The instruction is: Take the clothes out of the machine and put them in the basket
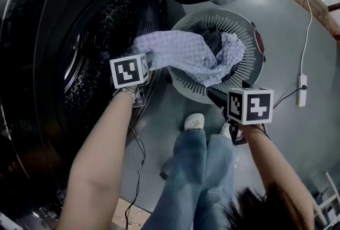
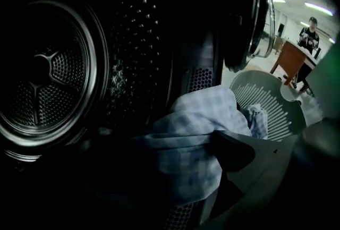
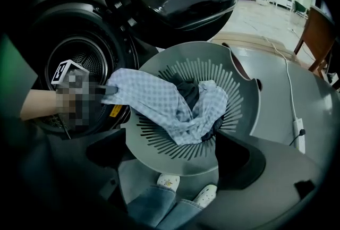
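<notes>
The checked cloth (image 1: 191,56) lies half inside the basket (image 1: 255,67), over a dark garment (image 1: 212,37). Its other end stretches back from the basket toward the machine's drum (image 2: 48,75). The left gripper (image 2: 180,154) seems to pinch that end between its jaws, though its view is dark. The right gripper (image 3: 172,170) hangs over the basket's near rim, jaws wide and empty. I judge the task nearly done: no clothes show in the drum, and only this cloth needs dropping in.
</notes>
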### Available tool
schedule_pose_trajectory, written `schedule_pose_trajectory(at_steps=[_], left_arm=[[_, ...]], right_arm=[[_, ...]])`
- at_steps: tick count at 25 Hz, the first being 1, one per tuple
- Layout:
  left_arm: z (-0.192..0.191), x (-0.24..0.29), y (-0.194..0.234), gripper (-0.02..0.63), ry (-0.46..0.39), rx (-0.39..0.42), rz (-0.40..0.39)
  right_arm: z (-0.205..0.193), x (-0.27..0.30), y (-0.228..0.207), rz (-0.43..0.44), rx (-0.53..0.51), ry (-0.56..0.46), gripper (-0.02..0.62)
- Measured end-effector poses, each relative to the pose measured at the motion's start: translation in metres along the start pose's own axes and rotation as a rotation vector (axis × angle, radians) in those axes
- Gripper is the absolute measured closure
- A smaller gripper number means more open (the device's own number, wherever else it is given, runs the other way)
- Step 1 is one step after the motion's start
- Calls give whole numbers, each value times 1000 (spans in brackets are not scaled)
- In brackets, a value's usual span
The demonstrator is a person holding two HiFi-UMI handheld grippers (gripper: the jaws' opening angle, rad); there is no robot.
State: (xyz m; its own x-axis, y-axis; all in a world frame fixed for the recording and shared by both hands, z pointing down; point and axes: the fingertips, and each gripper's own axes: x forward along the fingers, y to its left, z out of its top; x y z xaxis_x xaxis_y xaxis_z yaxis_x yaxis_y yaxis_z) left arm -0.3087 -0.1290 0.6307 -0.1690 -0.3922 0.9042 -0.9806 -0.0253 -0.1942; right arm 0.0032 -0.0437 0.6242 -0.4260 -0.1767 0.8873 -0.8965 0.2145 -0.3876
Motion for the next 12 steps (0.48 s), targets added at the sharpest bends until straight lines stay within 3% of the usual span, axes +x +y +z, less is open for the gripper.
schedule_pose_trajectory(at_steps=[3, 6, 8, 10, 12], left_arm=[[-3, 17, -15, 129, -23, -143, -206], [-6, 13, -16, 127, 15, -200, -264], [-4, 12, -19, 138, 24, -174, -273], [-3, 13, -26, 198, 8, -115, -278], [-2, 7, -30, 285, -3, -25, -226]], right_arm=[[-10, 5, -2, -5, 16, 9, 69], [-15, 5, -4, -9, 27, 14, 69], [-13, 3, -5, -11, 31, 10, 69], [-8, 0, -5, -12, 36, -1, 69], [-3, -4, -2, -7, 37, -13, 69]])
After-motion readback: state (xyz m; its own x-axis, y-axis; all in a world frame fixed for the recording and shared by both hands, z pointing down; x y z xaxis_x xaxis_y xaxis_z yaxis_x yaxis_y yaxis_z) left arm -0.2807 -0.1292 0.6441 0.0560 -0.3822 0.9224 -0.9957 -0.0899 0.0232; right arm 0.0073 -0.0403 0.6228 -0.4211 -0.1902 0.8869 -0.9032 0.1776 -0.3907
